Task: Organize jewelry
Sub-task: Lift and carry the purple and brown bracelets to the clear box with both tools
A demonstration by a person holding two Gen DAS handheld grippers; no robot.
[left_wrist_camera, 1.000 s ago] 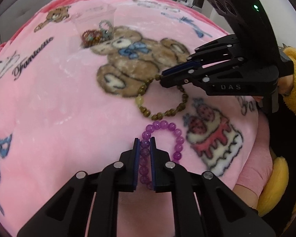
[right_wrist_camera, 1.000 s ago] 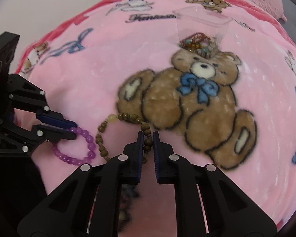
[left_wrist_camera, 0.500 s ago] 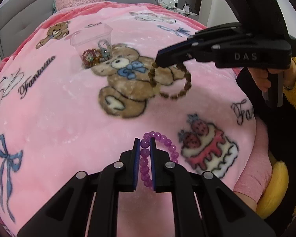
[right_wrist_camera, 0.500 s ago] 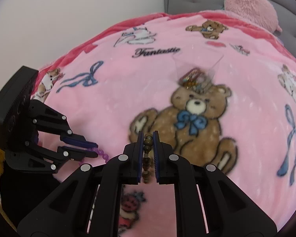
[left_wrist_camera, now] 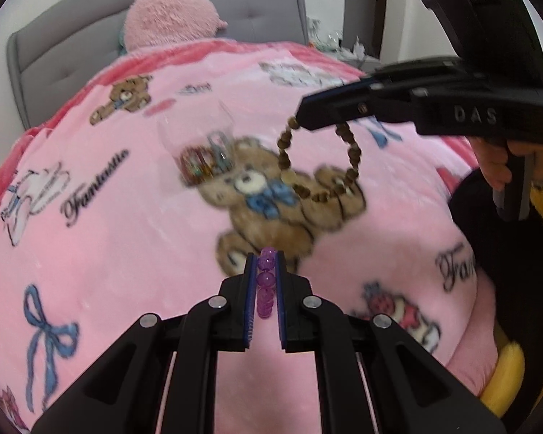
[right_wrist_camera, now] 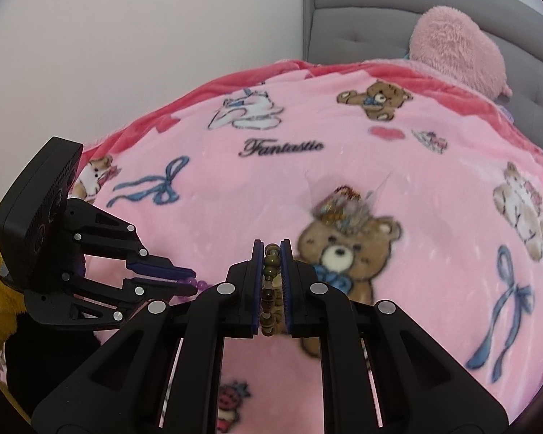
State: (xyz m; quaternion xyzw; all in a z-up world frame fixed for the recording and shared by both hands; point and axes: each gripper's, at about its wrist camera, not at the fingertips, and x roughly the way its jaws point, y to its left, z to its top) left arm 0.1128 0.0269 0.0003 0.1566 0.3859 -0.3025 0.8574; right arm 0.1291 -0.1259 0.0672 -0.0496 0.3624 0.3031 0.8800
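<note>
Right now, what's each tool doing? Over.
Left tool shut on purple bracelet. Right tool shut on brown bracelet. Clear box ahead, nothing between.

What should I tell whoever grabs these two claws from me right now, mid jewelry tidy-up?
Left claw: shut on the purple bead bracelet, held above the pink blanket.
Right claw: shut on the brown bead bracelet, whose loop hangs free in the air.
Clear container: sits on the blanket by the printed teddy bear's head, already holding several pieces of jewelry.
Done: both bracelets are gripped and clear of the blanket.
Left: probably carry each bracelet to the container and release it inside, one at a time so the loops do not tangle.
</note>
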